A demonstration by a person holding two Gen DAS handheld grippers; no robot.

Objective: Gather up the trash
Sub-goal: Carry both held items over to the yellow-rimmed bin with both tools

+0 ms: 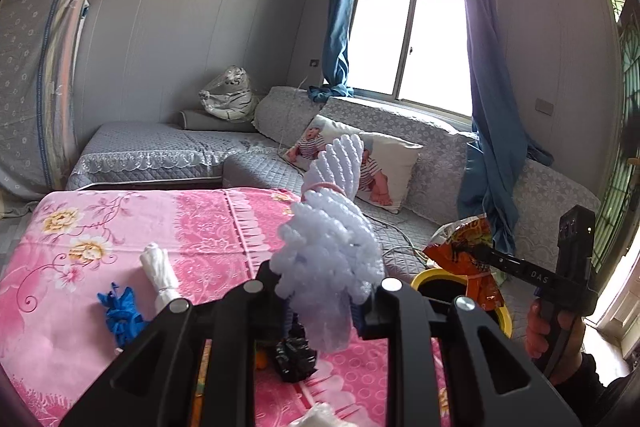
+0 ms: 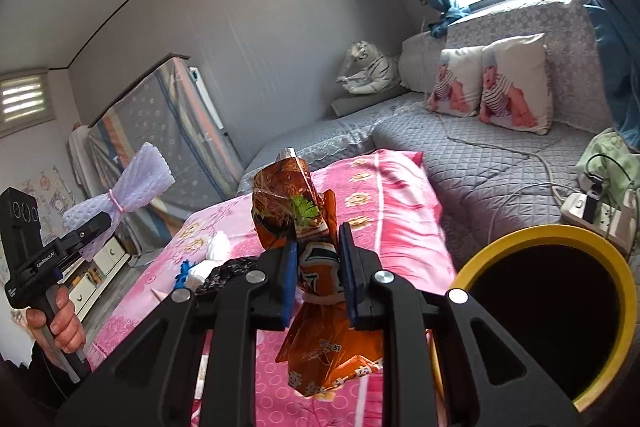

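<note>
Right wrist view, right hand-held gripper [image 2: 318,267] clamped on orange wrapper [image 2: 320,311], yellow-rimmed bin [image 2: 560,233] beside, possibly blue glove [image 2: 182,273] on pink bedspread [image 2: 392,195]

L hand-held gripper [image 1: 326,301] at 6 o'clock, clamped on white foam net [image 1: 332,251] tied w/ pink band. Below it: pink floral tabletop [image 1: 120,227] w/ blue glove [image 1: 120,315] at 8, white wad [image 1: 160,275] beside it, black bag [image 1: 294,357] under jaws. R hand-held gripper [image 1: 480,255] at 3-4 o'clock grips orange wrapper [image 1: 464,247] over yellow-rimmed bin [image 1: 424,277]. Grey sofa [image 1: 440,147] at 1, window [image 1: 412,27] at 12.
</note>
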